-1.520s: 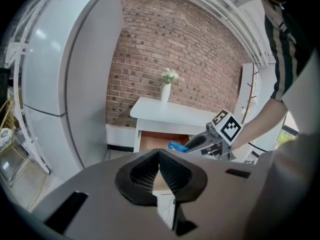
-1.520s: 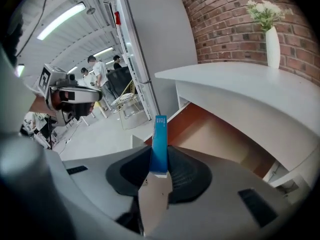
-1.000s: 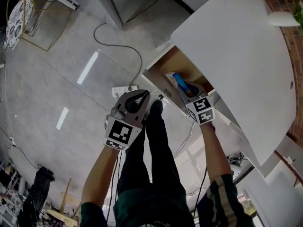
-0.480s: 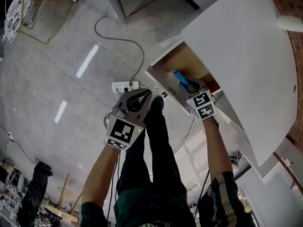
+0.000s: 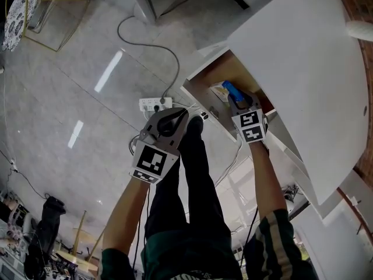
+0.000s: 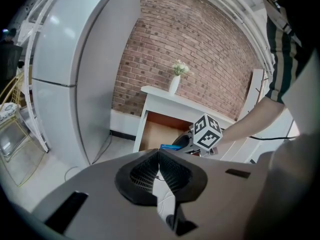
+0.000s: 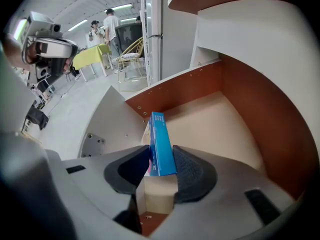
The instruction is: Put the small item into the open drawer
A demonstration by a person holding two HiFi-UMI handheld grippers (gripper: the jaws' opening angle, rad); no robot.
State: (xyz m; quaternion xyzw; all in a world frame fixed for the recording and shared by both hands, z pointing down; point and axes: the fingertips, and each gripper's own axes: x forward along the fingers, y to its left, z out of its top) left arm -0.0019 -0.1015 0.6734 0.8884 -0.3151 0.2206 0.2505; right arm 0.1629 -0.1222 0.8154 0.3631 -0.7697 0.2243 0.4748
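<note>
The small item is a flat blue box (image 7: pixel 160 144). It stands on edge between the fingers of my right gripper (image 7: pixel 161 156), low inside the open wooden drawer (image 7: pixel 215 119). The jaws have just been opening, and the box leans loosely between the pads. In the head view the right gripper (image 5: pixel 236 101) reaches into the drawer (image 5: pixel 204 83) with the blue box (image 5: pixel 228 88) at its tip. My left gripper (image 5: pixel 175 118) hangs over the floor to the left of the drawer, shut with nothing in it. The left gripper view shows its pads (image 6: pixel 150 169) together.
The white desk top (image 5: pixel 303 69) overhangs the drawer on the right. A power strip (image 5: pixel 155 104) and its cable lie on the floor by the drawer front. The person's legs (image 5: pixel 192 174) stand between the two grippers. A tall white cabinet (image 6: pixel 75 74) stands left of the desk.
The right gripper has sunk deeper into the drawer with the blue box. The left gripper has stayed where it was.
</note>
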